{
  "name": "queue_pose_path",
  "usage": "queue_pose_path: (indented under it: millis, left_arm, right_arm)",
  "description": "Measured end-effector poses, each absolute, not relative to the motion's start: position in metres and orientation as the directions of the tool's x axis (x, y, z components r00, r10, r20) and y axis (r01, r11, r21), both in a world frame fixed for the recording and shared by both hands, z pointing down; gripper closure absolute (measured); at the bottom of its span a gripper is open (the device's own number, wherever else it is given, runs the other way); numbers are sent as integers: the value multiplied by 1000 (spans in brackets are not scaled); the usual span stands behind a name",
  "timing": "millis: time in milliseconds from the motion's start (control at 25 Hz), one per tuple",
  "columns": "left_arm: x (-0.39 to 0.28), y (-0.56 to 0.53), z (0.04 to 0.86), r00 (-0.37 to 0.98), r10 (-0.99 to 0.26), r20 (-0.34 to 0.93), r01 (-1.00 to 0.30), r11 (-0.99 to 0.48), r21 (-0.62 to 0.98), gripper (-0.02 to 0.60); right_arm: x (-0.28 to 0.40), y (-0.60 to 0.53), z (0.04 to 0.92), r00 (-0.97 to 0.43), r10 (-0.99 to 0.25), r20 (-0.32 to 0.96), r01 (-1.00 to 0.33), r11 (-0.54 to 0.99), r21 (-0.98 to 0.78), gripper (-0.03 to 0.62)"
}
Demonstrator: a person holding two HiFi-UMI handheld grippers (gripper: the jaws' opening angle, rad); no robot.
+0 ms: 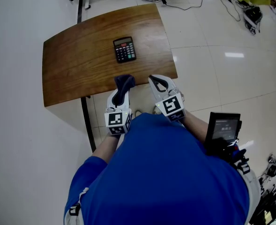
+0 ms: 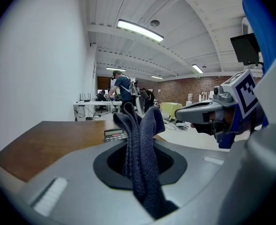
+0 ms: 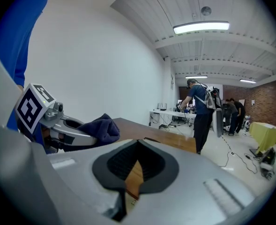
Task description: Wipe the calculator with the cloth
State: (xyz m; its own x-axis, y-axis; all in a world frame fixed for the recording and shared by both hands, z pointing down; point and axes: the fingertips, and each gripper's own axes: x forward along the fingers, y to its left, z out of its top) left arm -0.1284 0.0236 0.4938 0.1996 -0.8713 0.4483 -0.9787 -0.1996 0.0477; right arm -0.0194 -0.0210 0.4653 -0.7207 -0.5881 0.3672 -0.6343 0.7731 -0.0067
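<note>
**Cloth is in the left gripper, calculator waits on the table**

We start from the calculator (image 1: 124,49), which lies flat on the brown wooden table (image 1: 72,69), keys up, toward the far edge from us. Nearer to us than the calculator and almost in line with it, the left gripper (image 1: 120,93) hovers at the near edge of the table. Its jaws are closed on a dark blue cloth (image 1: 125,81), and the folds of the cloth stick up out of the jaws toward the calculator without touching it. To the right of the calculator and nearer to us is the right gripper (image 1: 159,84). Its jaws are together at the tips and hold nothing; only a thin gap below the tips shows the wood.
</note>
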Motion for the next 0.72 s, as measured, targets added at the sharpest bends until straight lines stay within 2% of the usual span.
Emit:
queue_pose_path:
  millis: [720]
  left_arm:
    - [-127,11,483,253,-858,446,-966,-248,71,515]
  right_arm:
    - [-26,-25,462,-710,-594,379,-647,762,-16,591]
